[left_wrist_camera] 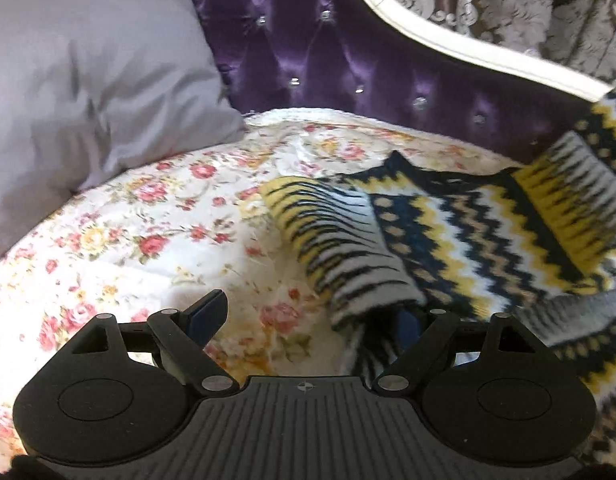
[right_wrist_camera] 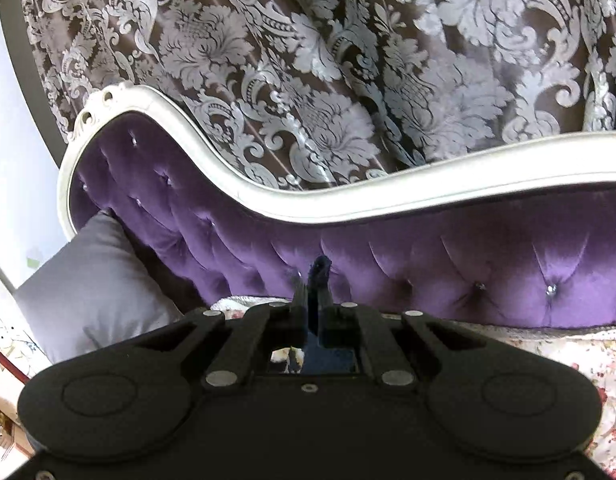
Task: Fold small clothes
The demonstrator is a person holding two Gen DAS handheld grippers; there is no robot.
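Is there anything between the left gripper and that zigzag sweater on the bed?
Nothing visible. The open left hand-held gripper is already at the sweater, its right finger tucked under the striped sleeve; only bare floral bedspread lies around it.

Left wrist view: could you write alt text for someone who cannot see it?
A patterned knit sweater in yellow, navy and white lies on a floral bedspread, one striped sleeve folded across its front. The left gripper is open at the sleeve's cuff. A grey pillow leans against a tufted purple headboard behind.
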